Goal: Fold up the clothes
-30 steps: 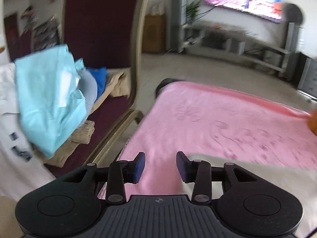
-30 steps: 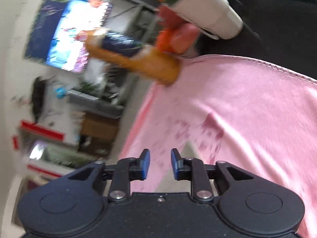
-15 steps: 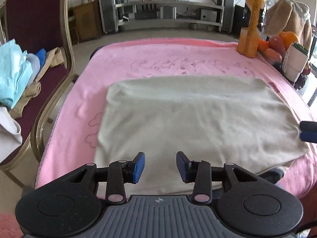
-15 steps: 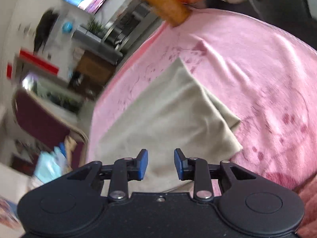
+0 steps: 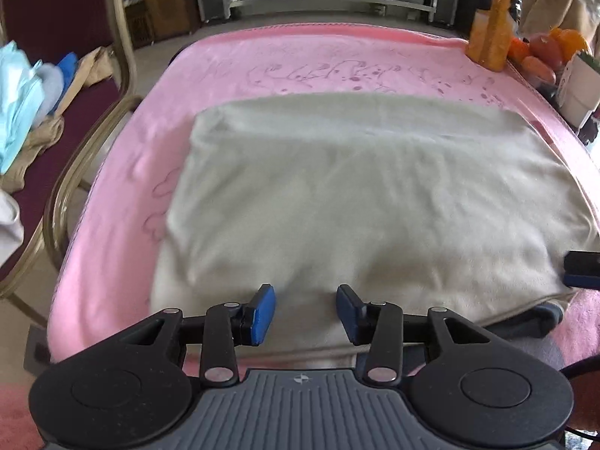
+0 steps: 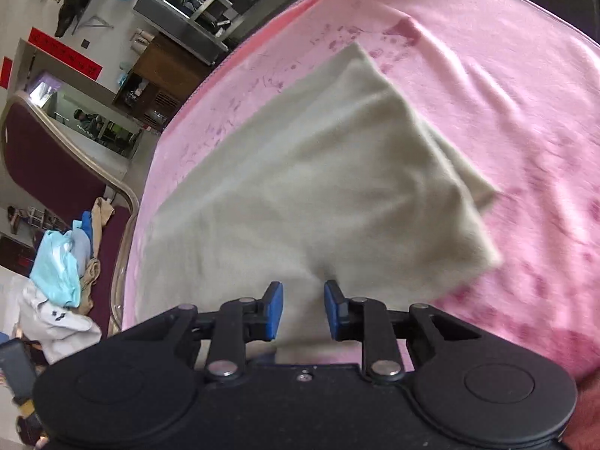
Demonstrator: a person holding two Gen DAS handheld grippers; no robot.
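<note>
One pink blanket (image 5: 337, 56) is spread over the whole work surface, and on its middle a beige garment (image 5: 375, 195) is laid flat, folded into a wide rectangle with its near edge hanging over the front. Beside the blanket a dark red chair (image 5: 93, 120) is seen, loaded with a pile of other clothes (image 5: 22, 105). The left gripper (image 5: 304, 309) and the right gripper (image 6: 302, 307) are held over the near edge of the garment, both with their blue pads parted and nothing clamped between them, the left gap being wider.
</note>
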